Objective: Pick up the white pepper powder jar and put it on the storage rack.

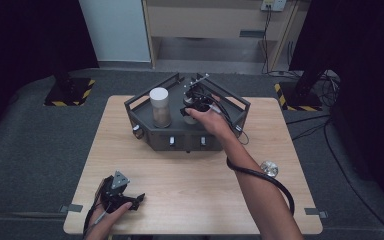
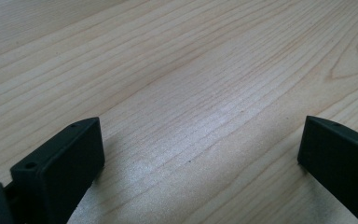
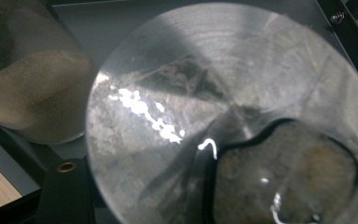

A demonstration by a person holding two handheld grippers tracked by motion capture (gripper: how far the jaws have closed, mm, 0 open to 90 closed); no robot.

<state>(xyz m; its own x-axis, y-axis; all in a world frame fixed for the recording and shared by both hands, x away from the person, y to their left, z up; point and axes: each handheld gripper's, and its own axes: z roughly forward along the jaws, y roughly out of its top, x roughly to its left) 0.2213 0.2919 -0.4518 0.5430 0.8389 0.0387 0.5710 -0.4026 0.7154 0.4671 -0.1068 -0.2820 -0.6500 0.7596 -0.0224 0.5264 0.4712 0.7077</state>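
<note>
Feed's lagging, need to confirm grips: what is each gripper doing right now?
Left gripper: open, empty, low over the pale wooden table.
Right gripper: closed on the clear open-topped jar in the dark metal tray.

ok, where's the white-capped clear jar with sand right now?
High view: the white-capped clear jar stands upright in the dark metal tray, left half, beside the right hand-held gripper.

This looks like a lab or recording studio rather than a home. Black curtains hang at left and right, grey carpet covers the floor, and stand bases marked with yellow-black hazard tape sit at the far corners. Cables trail at the far right beside a lone wooden bench.
</note>
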